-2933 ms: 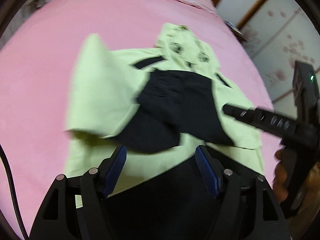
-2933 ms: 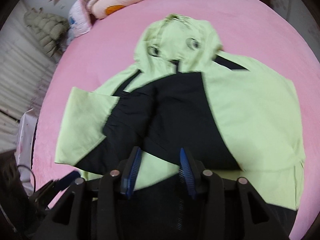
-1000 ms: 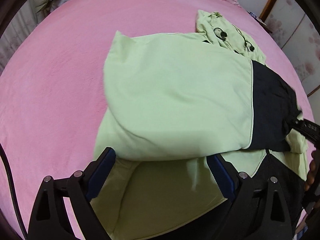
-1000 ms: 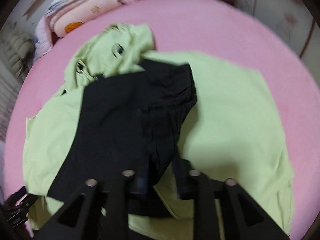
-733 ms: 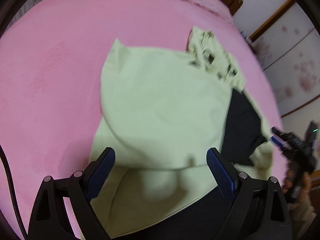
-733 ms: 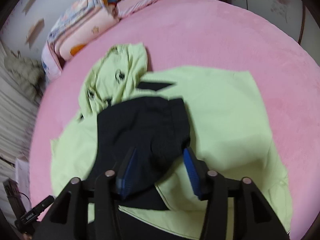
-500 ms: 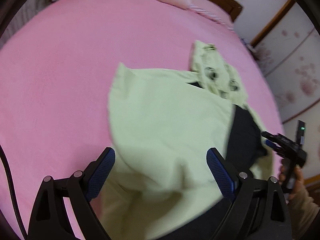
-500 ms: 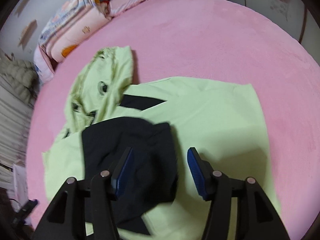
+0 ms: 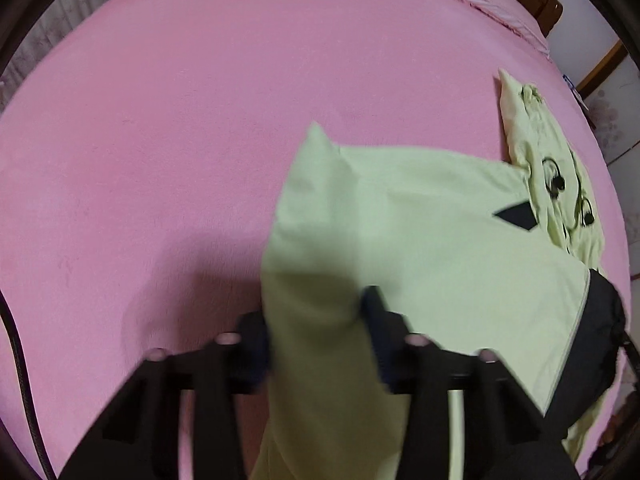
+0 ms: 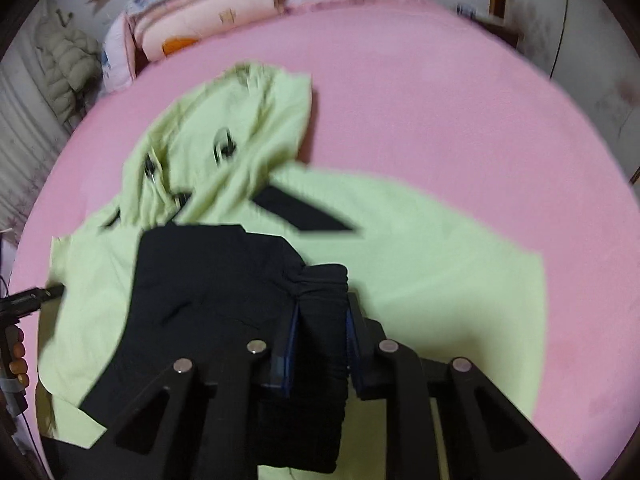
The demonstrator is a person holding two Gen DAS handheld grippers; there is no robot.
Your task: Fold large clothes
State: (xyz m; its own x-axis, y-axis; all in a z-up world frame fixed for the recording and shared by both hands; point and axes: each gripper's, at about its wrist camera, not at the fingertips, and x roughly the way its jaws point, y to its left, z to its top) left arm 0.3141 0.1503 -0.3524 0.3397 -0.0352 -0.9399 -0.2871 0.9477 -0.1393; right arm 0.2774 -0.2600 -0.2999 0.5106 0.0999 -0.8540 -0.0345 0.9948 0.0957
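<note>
- A pale green hoodie (image 10: pixel 420 264) lies spread on a pink bed (image 9: pixel 200 120), hood (image 10: pixel 240 132) toward the pillows (image 10: pixel 192 36).
- The left gripper (image 9: pixel 316 332) is closing; its fingers (image 9: pixel 374 312) have a fold of the hoodie's green cloth bunched between them, and the cloth runs back under the gripper. The picture is blurred here, but the pads seem to press on the fold.
- The right gripper (image 10: pixel 320 332) is also closing; its blue-padded fingers (image 10: pixel 290 340) pinch a gathered black cuff (image 10: pixel 320 284) of the sleeve.
- The black sleeve (image 10: pixel 208 292) lies folded across the middle of the green body, just below the hood.
- In the left wrist view the black sleeve shows at the right edge, past a green panel edged by a seam.
- A black stripe (image 10: pixel 300 212) marks the shoulder beside the hood.
- In the right wrist view the left gripper's tip and the person's hand (image 10: pixel 16 352) show at the far left, beside the hoodie's edge.
- A padded jacket (image 10: pixel 68 68) hangs by the wall beyond the pillows.
</note>
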